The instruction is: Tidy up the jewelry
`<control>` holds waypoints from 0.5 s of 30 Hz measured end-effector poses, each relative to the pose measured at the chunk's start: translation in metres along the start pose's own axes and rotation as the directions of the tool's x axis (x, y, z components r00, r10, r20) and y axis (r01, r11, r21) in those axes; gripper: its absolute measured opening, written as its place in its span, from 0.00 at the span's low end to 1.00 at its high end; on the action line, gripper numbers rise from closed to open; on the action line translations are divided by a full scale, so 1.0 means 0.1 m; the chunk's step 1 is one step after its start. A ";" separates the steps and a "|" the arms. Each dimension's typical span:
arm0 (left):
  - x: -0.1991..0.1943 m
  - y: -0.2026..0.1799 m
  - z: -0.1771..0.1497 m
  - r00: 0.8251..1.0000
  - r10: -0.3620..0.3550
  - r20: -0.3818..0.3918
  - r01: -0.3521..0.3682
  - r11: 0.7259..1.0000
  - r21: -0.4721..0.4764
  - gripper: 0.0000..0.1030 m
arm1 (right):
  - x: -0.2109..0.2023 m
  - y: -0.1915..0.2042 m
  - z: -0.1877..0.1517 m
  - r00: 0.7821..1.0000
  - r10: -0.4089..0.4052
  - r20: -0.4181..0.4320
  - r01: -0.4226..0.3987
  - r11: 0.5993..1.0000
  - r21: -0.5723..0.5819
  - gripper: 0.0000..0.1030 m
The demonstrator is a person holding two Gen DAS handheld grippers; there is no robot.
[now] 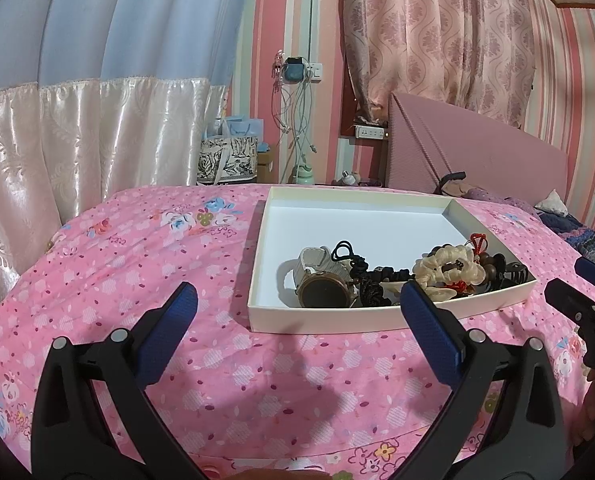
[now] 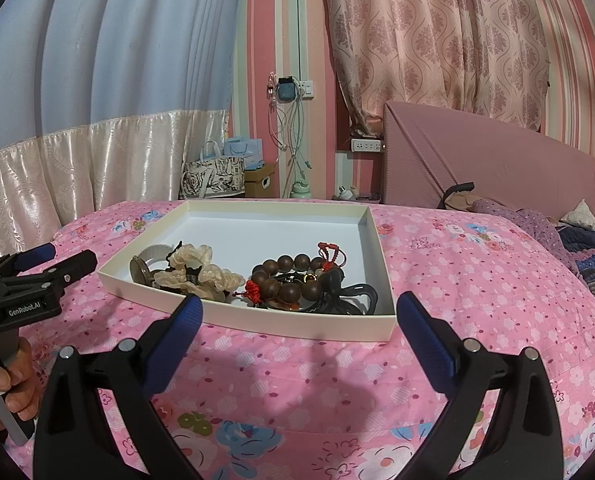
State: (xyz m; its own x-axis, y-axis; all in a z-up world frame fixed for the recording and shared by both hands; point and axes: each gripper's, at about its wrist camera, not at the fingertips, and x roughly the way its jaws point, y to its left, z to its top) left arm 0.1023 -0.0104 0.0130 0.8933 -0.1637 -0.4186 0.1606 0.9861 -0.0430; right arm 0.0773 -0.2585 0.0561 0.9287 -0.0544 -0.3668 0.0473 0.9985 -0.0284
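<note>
While both tools hung over the bed (image 1: pixel 109 280), nothing was being held. The left hand-held gripper (image 1: pixel 297 296) had its blue fingers (image 1: pixel 169 320) spread wide w/ only pink bedspread and the box edge between them. The right hand-held gripper (image 2: pixel 297 308) was spread wide too, empty, just in front of the box's near wall.

The white box (image 2: pixel 305 326) sat flat on the flowery pink bedspread, approx. in the middle of the bed. All the jewelry lay bunched at the near end of the box; the far end was bare white.

Inside, on the left side, was a watch (image 1: pixel 323 292) w/ a dark round face and a pale strap. Next to it lay a cream scrunchie (image 2: pixel 201 274), touching the watch in the right wrist view. A black cord (image 1: pixel 347 252) w/ a knotted bit lay between the watch and the scrunchie in the left wrist view. A bracelet of big brown wood beads (image 2: pixel 289 280) w/ red string knots sat to the right of the scrunchie. A black hair claw (image 2: pixel 349 296) lay in the near right corner, touching the beads.

In the right wrist view the left tool showed at the far left edge, beside the box, w/ a bare hand (image 2: pixel 5 384) around its handle. Behind the bed were curtains (image 2: pixel 437 40) and a pink headboard (image 2: pixel 497 168).
</note>
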 end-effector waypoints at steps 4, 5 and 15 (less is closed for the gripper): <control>0.00 -0.01 0.00 1.000 0.000 0.002 0.000 1.000 0.004 0.97 | 0.01 0.00 -0.01 1.000 -0.001 -0.002 0.001 1.000 0.004 0.95; 0.00 -0.01 0.00 1.000 0.000 0.002 0.000 1.000 0.004 0.97 | 0.01 0.00 -0.01 1.000 -0.001 0.000 0.001 1.000 0.002 0.95; -0.02 -0.05 0.00 1.000 -0.005 0.008 0.005 1.000 0.014 0.97 | 0.03 0.00 -0.03 1.000 -0.001 -0.007 0.001 1.000 0.010 0.95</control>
State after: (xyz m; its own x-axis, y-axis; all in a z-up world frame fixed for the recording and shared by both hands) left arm 0.0992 -0.0149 0.0141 0.8959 -0.1685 -0.4110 0.1704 0.9848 -0.0323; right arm 0.0793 -0.2588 0.0519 0.9259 -0.0554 -0.3736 0.0520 0.9985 -0.0192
